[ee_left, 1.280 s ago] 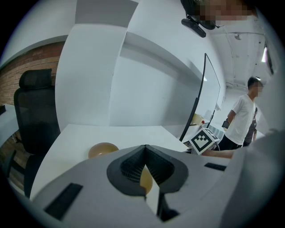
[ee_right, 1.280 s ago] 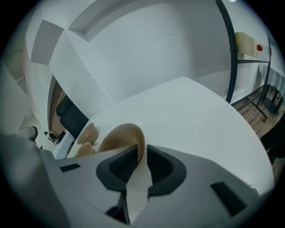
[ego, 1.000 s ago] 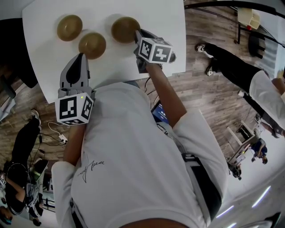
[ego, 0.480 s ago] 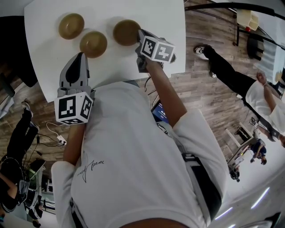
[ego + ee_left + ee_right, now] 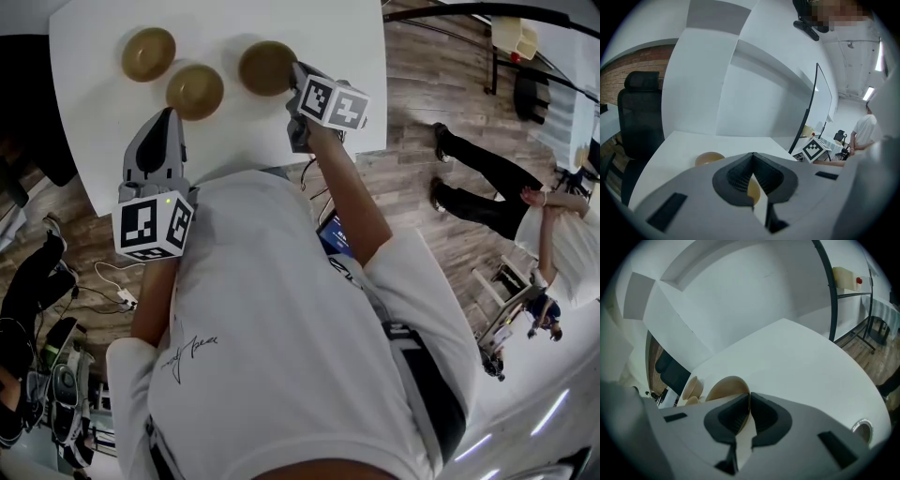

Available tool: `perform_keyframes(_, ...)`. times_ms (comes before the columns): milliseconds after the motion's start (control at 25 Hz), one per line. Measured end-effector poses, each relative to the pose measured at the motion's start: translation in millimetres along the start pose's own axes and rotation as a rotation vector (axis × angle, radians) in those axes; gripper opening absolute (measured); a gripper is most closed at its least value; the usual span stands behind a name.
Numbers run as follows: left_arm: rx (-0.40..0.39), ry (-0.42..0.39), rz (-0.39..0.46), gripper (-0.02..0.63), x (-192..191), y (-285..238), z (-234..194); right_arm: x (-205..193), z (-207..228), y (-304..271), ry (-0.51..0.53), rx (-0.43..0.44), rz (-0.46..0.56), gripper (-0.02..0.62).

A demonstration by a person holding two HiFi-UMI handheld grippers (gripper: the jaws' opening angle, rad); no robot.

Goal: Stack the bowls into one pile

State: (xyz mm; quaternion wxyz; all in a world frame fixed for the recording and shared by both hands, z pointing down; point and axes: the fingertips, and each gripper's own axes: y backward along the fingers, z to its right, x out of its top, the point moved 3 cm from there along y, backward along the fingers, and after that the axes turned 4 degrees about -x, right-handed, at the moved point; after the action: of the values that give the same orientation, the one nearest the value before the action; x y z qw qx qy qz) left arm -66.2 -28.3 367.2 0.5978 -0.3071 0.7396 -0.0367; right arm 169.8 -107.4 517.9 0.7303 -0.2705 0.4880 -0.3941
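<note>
White counter [image 5: 94,141], carrying three brown bowls in a loose row, all apart from one another. Left bowl [image 5: 148,53]: upright, nearest the counter's left edge and farthest back of the three. Middle bowl [image 5: 195,91]: upright, just right of the left bowl and closer to the near edge. Right bowl [image 5: 265,67]: right of the counter's centre, tilted, its right-hand rim caught in the right claw [image 5: 290,81]. Right claw: comes in from the near edge, jaws closed down on that rim; in the right gripper view the thin wall of the right bowl [image 5: 723,386] runs between the two pads, with the bowl's body lying to the left of the claw [image 5: 749,397]. Left claw [image 5: 169,114]: over the counter by the near edge, toward the left corner, tips pointing at the middle bowl, near it but not touching it; jaws pressed together at the tips with nothing held, the middle bowl [image 5: 753,190] showing only through the slit behind them and the left bowl [image 5: 709,158] beyond, to the left.
</note>
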Motion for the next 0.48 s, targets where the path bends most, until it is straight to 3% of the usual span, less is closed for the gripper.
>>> perform_keyframes(480, -0.012, 0.009, 0.032, 0.006, 2, 6, -2, 2, -5, 11, -0.001, 0.003, 0.017, 0.023)
